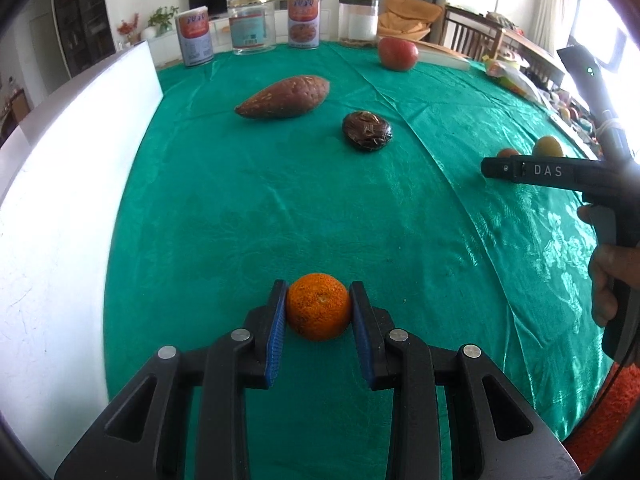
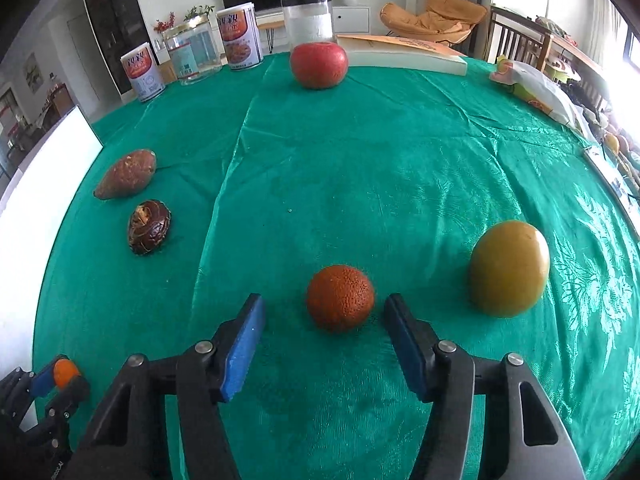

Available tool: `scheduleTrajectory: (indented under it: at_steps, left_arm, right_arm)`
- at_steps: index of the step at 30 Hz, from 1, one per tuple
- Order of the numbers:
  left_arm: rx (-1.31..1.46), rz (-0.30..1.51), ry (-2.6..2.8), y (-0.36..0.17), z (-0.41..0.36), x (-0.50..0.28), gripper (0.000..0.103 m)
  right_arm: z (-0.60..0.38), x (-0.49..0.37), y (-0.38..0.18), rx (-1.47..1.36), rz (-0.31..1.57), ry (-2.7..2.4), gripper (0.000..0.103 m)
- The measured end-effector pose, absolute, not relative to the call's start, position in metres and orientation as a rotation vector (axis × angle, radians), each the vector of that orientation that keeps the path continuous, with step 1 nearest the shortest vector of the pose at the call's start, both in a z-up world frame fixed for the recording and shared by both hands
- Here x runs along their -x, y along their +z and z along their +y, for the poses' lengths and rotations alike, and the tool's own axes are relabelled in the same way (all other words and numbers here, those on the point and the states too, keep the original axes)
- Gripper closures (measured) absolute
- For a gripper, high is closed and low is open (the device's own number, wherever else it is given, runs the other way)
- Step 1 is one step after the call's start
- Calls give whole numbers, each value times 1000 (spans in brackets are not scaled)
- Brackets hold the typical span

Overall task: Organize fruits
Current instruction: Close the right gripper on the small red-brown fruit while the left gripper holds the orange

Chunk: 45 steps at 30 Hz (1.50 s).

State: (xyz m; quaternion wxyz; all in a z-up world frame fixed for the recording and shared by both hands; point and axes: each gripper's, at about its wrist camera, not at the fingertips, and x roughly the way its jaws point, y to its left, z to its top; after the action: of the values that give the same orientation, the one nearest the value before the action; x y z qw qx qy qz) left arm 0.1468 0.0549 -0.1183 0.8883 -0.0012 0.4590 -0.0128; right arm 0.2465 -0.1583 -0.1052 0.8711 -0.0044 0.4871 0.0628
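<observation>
Left gripper (image 1: 319, 300): jaws clamped on a small orange mandarin (image 1: 318, 306), pads pressing both its sides, fruit on the green tabletop (image 1: 280, 208). Right gripper (image 2: 325, 314): jaws released, straddling a darker red-orange mandarin (image 2: 340, 298), gaps either side. Yellow-green mango (image 2: 509, 268) just right of them.

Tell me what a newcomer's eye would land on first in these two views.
The left gripper shut on a bright orange tangerine low over the green tablecloth. The right gripper stands open around a darker orange fruit, with a yellow-green fruit to its right.
</observation>
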Motion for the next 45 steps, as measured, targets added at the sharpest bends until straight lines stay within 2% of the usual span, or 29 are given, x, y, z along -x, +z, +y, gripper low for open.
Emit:
scheduleTrajectory:
  at_steps: [2,4,6,19,27,29,31,38,45]
  left_arm:
    - [-1,956,-27,-118,55,-147,72]
    - [-3,956,-25,-118,54,-147,72]
    - [-6,955,-24,-118,54,-147,72]
    - [-6,960,-27,-119,54,-146,72]
    - [18,1054,-127,-115,58,-139,71]
    - [18,1114,-159,-112,56,-141,63]
    - [63,1159,-199,-106,58,-144,35]
    - [210,1196,-175,-73,93,-163,34]
    - [159,1314,-185,-90,87,-168,34]
  right_arm:
    - [-160,-249,-105,-5,1022,128,46]
    - [-160,-251,-103,3,1025,119,63]
    - [-161,-250,-102,12,1027,121,71]
    - [-154,-202,-96,-52,1049,249,72]
    - [-144,-165,-99,-94,1207,376,72]
    - [-150,-168,-98,-148,1263,383,71]
    - [-154,-172,-97,-193,1314,383,70]
    - [-165,-190,-80,-274,1389,368,66]
    - [-162,-191,-84,-219,1465,342,66]
